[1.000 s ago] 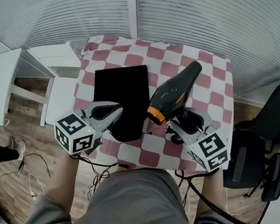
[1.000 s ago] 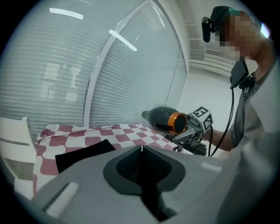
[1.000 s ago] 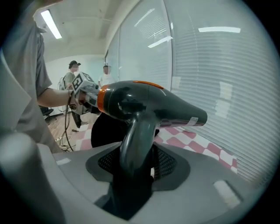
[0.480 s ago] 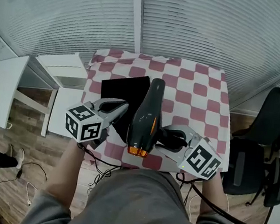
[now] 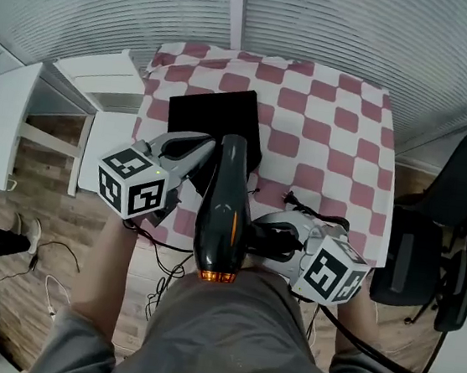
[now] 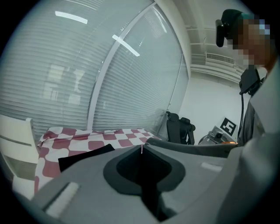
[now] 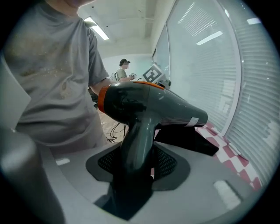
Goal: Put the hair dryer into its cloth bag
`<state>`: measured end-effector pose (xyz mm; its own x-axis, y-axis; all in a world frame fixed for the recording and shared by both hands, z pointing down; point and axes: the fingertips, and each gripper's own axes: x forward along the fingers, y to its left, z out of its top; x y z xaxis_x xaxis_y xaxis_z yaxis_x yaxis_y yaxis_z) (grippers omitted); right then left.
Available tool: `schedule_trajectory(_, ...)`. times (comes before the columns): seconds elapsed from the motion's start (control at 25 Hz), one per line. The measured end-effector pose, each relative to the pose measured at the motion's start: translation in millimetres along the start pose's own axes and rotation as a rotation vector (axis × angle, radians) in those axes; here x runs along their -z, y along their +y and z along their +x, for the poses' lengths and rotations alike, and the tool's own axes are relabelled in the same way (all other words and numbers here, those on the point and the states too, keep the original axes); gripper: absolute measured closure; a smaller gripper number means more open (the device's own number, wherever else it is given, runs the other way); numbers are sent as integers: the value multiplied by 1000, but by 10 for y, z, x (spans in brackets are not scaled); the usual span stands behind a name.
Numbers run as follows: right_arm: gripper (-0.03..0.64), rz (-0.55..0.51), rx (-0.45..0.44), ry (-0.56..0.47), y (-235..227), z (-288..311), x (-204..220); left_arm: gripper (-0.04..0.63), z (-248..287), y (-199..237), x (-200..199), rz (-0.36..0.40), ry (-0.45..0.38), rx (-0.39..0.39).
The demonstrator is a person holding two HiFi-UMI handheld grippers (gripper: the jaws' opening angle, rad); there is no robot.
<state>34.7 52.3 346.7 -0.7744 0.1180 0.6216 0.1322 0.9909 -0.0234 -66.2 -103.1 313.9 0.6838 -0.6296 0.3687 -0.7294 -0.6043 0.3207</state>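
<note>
Right gripper view: handle (image 7: 134,162) between jaws

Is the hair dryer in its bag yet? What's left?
Not yet. Done: the hair dryer is picked up, with the right gripper jaws clamped on its handle. In hand: it hangs by the cloth bag, orange end toward the person. Left: the bag lies flat on the checked table, and the left gripper, jaws together and empty, sits beside it. Opening the bag and sliding the dryer in remain.

Black cloth bag (image 6: 83,156) on checkered table (image 6: 87,139), left gripper (image 6: 142,148) fingers together
</note>
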Motion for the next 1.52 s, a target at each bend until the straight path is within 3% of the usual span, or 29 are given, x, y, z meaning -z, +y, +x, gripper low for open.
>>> schedule_trajectory(0.32, 400, 5, -199, -31, 411, 151, 17, 584, -1, 89, 12, -26, -18, -6)
schedule_trajectory(0.52, 400, 45, -260, -32, 462, 283, 67, 584, 9, 38, -4, -25, -18, 17)
schedule_trajectory(1.2, 402, 199, -274, 56, 24, 782, 373, 584, -175, -240, 233, -20, 42, 53)
schedule_trajectory(1.52, 401, 280, -184, 117, -235, 918, 490, 584, -309, -333, 383, -50, 43, 54)
